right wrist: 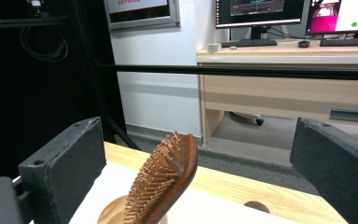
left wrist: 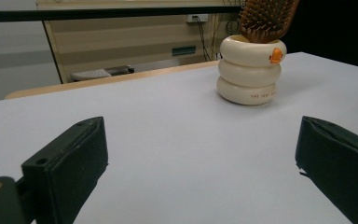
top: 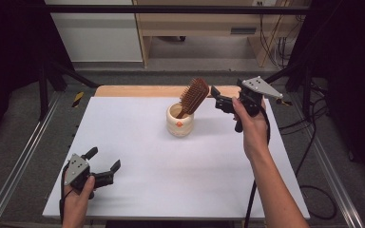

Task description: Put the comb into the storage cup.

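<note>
wooden hairbrush [top: 194,96] upright in cream holder [top: 179,121]

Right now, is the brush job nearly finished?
Partly, it seems. The wooden hairbrush already stands handle-down in the cream cup, leaning right. The right gripper hovers open beside the brush head, gripping nothing. The left gripper rests open near the table's front edge. What's left can't be told.
</note>
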The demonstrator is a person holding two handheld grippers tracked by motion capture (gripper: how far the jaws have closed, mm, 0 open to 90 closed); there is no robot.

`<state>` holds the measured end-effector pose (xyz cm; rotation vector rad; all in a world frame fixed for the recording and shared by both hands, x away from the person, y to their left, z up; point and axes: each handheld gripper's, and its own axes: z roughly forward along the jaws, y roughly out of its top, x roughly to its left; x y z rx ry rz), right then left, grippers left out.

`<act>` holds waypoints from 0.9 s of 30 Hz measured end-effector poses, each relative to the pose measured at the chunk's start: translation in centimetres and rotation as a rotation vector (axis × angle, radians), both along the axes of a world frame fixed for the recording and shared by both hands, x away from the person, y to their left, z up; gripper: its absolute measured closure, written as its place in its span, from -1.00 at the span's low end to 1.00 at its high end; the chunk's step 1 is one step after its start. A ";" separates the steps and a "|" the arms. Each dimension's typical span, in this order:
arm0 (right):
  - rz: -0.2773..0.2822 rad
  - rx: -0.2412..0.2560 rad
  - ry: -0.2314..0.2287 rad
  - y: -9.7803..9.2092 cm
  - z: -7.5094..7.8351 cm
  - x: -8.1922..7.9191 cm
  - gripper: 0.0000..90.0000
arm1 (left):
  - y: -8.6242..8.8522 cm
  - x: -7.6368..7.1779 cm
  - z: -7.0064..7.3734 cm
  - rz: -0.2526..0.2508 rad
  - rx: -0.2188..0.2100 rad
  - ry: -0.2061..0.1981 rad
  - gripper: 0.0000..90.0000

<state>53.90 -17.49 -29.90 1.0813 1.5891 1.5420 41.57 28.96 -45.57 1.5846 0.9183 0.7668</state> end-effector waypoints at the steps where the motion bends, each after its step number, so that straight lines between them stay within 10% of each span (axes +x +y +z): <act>1: 0.002 -0.004 0.000 -0.1 0.0 -0.1 -0.92 | 0.0 0.0 0.0 0.000 0.000 0.000 -0.95; 27: -0.019 -0.005 0.025 -2.9 -1.0 -1.7 -0.95 | 0.0 0.0 0.0 0.001 -0.001 0.003 -0.95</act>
